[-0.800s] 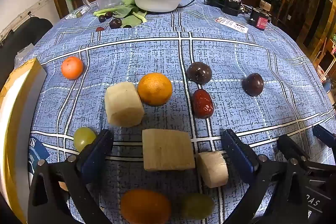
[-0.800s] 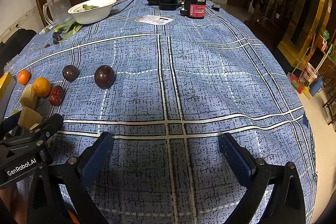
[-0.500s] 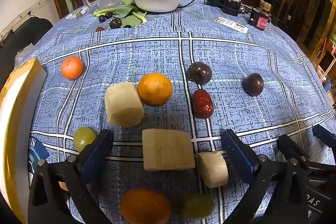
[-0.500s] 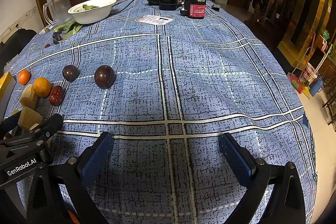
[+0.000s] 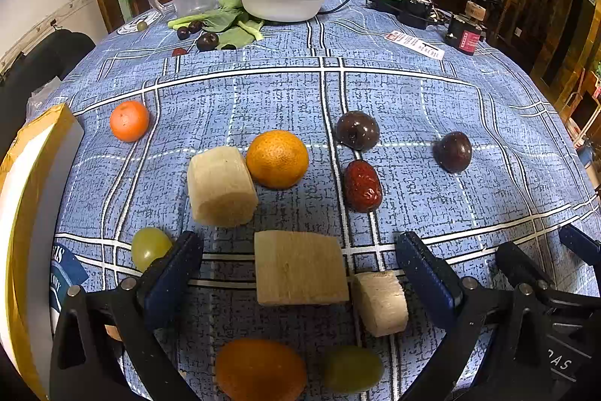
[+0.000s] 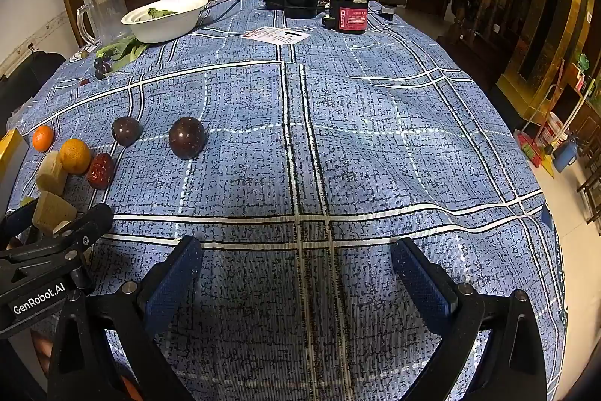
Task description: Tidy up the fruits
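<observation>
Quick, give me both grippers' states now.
Left gripper: open, holding nothing, a cane chunk between its fingers.
Right gripper: open, empty.

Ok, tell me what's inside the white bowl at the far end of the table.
The round white bowl holds green leafy vegetable showing above the rim. Its wall hides whatever lies deeper inside.

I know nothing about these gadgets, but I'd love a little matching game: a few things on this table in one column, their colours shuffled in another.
Things:
1. bowl
2. date
3. grape
4. passion fruit

Colours:
A. dark purple
B. white
C. wrinkled red
D. pale green

Pairs: 1-B, 2-C, 3-D, 4-A
</observation>
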{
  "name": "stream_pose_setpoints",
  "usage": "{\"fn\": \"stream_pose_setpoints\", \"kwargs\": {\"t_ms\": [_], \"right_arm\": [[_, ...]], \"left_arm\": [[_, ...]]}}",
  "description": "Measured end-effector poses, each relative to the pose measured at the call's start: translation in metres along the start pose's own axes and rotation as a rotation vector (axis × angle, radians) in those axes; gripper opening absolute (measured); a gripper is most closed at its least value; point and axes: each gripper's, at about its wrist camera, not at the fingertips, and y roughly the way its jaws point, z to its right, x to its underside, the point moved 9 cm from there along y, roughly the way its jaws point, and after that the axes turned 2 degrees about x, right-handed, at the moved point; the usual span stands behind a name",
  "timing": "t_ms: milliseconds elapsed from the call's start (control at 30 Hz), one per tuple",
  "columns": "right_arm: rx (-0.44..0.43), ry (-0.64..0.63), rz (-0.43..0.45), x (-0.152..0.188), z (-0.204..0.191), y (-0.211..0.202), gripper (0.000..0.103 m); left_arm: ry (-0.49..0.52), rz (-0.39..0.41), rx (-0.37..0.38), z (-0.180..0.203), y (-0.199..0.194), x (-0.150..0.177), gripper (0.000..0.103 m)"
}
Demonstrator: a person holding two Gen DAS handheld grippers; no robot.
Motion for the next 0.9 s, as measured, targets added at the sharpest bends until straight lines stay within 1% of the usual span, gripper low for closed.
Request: {"fn": "stream_pose_setpoints", "kwargs": {"t_ms": [200, 333, 400, 500, 533, 567, 600, 633, 700, 733, 833, 867, 900], "right_arm": [[0.0, 0.003, -0.001, 0.0, 0.0, 0.0, 0.102], [0.002, 0.025, -0.055, 0.004, 0.002, 0.001, 0.102], [0.017, 0.042, -0.056, 0.006, 0.002, -0.001, 0.102], [0.016, 0.04, -0.058, 0.006, 0.001, -0.003, 0.102], [0.015, 0.038, -0.056, 0.007, 0.0, -0.004, 0.102], [0.017, 0.036, -0.054, 0.007, 0.0, -0.003, 0.102], [0.018, 0.035, -0.053, 0.007, 0.001, -0.003, 0.102], [0.02, 0.035, -0.053, 0.007, 0.0, -0.003, 0.102], [0.025, 0.036, -0.052, 0.007, 0.0, -0.003, 0.102], [0.025, 0.036, -0.052, 0.007, 0.0, -0.003, 0.102], [0.036, 0.039, -0.046, 0.009, 0.002, -0.008, 0.102], [0.032, 0.046, -0.031, 0.008, 0.002, -0.014, 0.102], [0.018, 0.059, 0.003, 0.007, 0.002, -0.025, 0.102]], "left_arm": [[0.007, -0.01, -0.001, 0.001, 0.001, 0.0, 0.103], [0.015, -0.044, 0.011, 0.001, 0.002, 0.0, 0.103], [0.022, -0.046, 0.021, 0.001, 0.001, 0.001, 0.102], [0.047, -0.052, 0.038, -0.001, -0.005, 0.006, 0.102], [0.04, -0.04, 0.053, -0.003, -0.011, 0.007, 0.102], [0.027, -0.007, 0.084, -0.005, -0.023, 0.007, 0.102], [0.024, 0.018, 0.095, -0.007, -0.031, 0.006, 0.102], [0.025, 0.075, 0.094, -0.012, -0.05, 0.002, 0.103], [0.024, 0.163, 0.088, -0.02, -0.079, -0.004, 0.103], [0.02, 0.234, 0.085, -0.029, -0.105, -0.009, 0.103], [0.016, 0.381, 0.053, -0.051, -0.157, -0.019, 0.103], [0.015, 0.44, 0.028, -0.061, -0.177, -0.021, 0.103], [0.013, 0.491, -0.001, -0.072, -0.197, -0.022, 0.103]]}}
